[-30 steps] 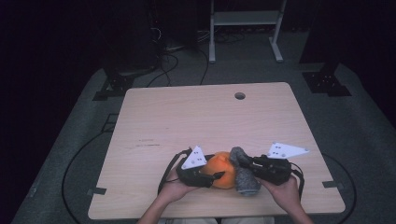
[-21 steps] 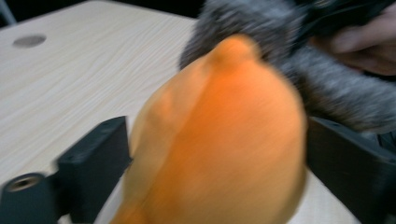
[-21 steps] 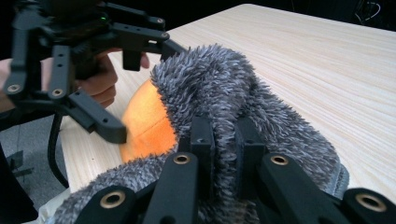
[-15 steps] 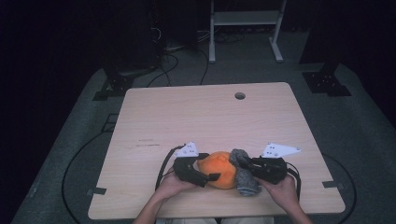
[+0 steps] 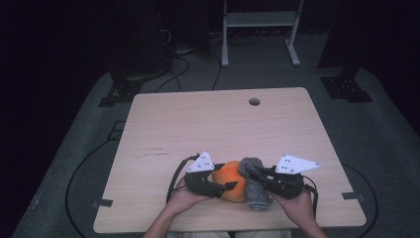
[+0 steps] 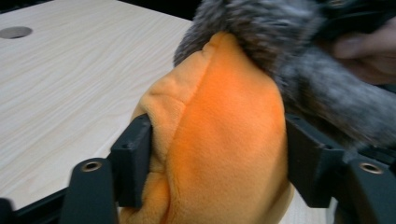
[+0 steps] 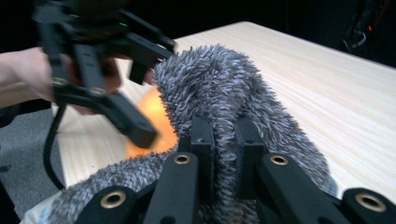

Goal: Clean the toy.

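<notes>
Orange plush (image 5: 232, 179) sits at the table's (image 5: 223, 129) near edge, where our left gripper (image 5: 224, 187), jaws just closing, straddles it and our right gripper (image 5: 256, 174) pinches its grey fur (image 5: 255, 191).

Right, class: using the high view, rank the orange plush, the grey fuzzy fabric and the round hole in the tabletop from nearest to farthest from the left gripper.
1. Orange plush: between the jaws of the left gripper, at the table's near edge.
2. Grey fuzzy fabric: just beyond the plush, on the right gripper's side.
3. Round hole: far across the table, near its back edge.
</notes>
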Available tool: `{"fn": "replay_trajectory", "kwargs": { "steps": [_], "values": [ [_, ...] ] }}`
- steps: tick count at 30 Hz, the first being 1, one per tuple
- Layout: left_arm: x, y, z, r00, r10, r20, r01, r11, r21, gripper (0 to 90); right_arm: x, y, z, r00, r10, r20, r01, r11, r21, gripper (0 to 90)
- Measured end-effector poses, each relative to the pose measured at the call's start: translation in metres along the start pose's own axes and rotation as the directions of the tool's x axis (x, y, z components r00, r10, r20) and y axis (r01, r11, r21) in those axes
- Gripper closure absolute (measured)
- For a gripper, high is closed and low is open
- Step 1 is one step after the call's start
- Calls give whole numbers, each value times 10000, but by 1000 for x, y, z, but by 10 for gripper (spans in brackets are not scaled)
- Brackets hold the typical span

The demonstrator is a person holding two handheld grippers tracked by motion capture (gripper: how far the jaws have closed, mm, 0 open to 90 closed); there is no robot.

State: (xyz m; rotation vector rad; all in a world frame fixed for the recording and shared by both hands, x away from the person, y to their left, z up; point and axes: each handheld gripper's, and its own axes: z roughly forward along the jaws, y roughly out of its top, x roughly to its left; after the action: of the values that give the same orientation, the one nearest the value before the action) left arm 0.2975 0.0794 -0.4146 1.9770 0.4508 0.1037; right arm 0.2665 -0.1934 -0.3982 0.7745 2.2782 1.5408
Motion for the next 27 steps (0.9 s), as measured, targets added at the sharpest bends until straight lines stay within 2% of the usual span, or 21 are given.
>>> {"fn": "replay_trajectory", "kwargs": {
  "steps": [3,5,8,10,11,13,14,16,17,18,20,23,25,26,27],
  "values": [
    [4,-3,0,9998,129,139,-129,9999,23,153,-8,-7,-1,9994,251,217,-254,9996,125,807],
    [6,-6,1,9999,18,138,-20,9999,109,114,-14,-9,-2,9986,442,277,-445,9990,94,806],
    [11,-10,6,9996,-251,146,242,9979,596,58,-22,-13,-4,9966,689,442,-694,9976,90,806],
    [12,-16,14,9995,-297,108,287,9956,889,59,-28,-16,-5,9941,1001,427,-1003,9950,23,806],
    [11,-17,18,9999,-106,16,104,9958,911,66,-29,-16,-6,9934,1071,415,-1072,9942,0,806],
    [8,-16,17,9997,91,-217,-78,9983,579,173,-29,-16,-6,9929,1105,433,-1106,9939,-2,806],
    [7,-14,14,9995,129,-277,-118,9992,393,246,-28,-15,-6,9928,1063,550,-1065,9943,5,807],
    [5,-10,8,9991,66,-427,-65,10000,22,325,-22,-11,-9,9925,825,897,-830,9965,20,811],
    [5,-8,4,9989,-72,-458,67,9999,-118,346,-18,-8,-9,9930,620,1007,-622,9981,-11,812],
    [8,-5,-1,9984,-376,-418,369,9992,-164,358,-14,-6,-9,9932,463,1067,-460,9989,-49,814],
    [9,-3,-5,9963,-697,-496,689,9975,-172,372,-7,-1,-8,9948,351,957,-330,9992,-235,816],
    [8,-4,-2,9942,-547,-924,559,9984,110,381,5,3,-5,9975,-51,711,67,9997,-235,816],
    [7,-4,1,9930,-543,-1046,569,9981,224,387,12,5,-1,9997,-221,117,223,9996,-195,815],
    [6,-4,2,9938,-449,-1017,480,9984,285,388,17,5,2,9989,-478,27,479,9988,-39,815],
    [6,-5,1,9940,-383,-1021,413,9988,276,389,20,6,4,9960,-833,310,831,9965,86,815]
  ]
}}
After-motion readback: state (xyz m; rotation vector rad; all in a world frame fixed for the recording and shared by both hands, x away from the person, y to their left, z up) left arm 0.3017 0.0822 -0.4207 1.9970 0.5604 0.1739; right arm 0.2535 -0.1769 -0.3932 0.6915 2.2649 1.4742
